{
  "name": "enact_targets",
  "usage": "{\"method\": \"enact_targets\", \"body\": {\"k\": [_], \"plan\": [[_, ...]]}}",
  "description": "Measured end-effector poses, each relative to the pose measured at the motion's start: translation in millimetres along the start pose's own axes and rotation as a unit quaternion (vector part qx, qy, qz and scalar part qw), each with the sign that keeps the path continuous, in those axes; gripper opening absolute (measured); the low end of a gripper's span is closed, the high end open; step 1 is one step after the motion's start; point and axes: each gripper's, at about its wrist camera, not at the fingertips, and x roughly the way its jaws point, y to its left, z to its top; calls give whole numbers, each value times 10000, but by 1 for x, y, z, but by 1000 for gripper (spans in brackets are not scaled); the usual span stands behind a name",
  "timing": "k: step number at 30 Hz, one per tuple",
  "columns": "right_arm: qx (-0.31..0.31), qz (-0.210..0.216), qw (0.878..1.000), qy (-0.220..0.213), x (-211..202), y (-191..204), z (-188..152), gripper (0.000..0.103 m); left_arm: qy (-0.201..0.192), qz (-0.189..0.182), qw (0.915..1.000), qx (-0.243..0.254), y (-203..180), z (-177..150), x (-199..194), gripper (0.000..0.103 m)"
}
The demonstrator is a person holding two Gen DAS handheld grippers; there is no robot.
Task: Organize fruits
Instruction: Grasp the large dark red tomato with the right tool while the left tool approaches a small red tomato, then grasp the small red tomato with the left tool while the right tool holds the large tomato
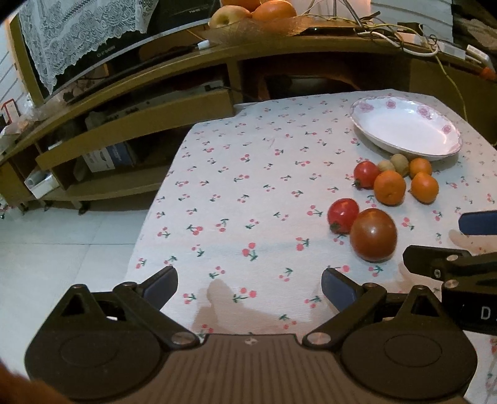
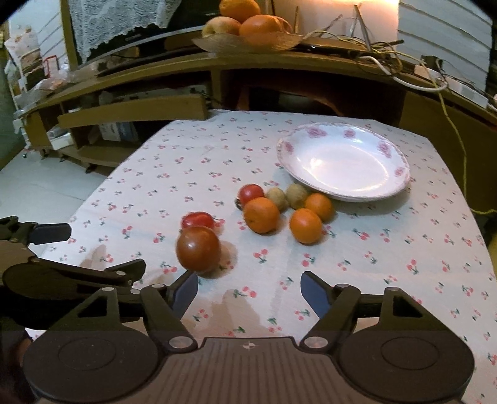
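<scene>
On the cherry-print tablecloth [image 1: 248, 192] lie a large dark red tomato [image 1: 373, 234] [image 2: 198, 249], two smaller red tomatoes [image 1: 342, 215] [image 1: 366, 174], three small oranges [image 1: 389, 187] [image 2: 261, 215], and two small brown fruits [image 1: 399, 163] [image 2: 296, 195]. A white plate with pink flowers [image 1: 407, 127] [image 2: 343, 161] stands empty behind them. My left gripper [image 1: 250, 287] is open and empty, left of the fruit. My right gripper [image 2: 248, 293] is open and empty, just before the large tomato; it also shows in the left wrist view [image 1: 435, 239].
A wooden TV stand [image 1: 155, 102] runs along the back with a bowl of apples and oranges [image 1: 257, 18] on top and tangled cables [image 1: 403, 40] at the right. The table's left edge [image 1: 149, 217] drops to a white tiled floor [image 1: 62, 233].
</scene>
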Motion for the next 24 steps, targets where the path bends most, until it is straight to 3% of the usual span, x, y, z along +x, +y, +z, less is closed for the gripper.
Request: {"method": "enact_targets", "body": {"k": [11,16,20,24], "plan": [[-304,485,9982,168,23,21,10,64,258,141,9996,-27,19,-6,13,103],[-181,733,9965,348,38,21,16,49,299,179,9994,87,18,-7,15,103],[-272,670,9965,423,45,22,17,42,319,229,9988,288,11,-5,15,103],[-207,767,9957,485,44,15,16,40,275,157,9989,360,5,-2,17,103]]}}
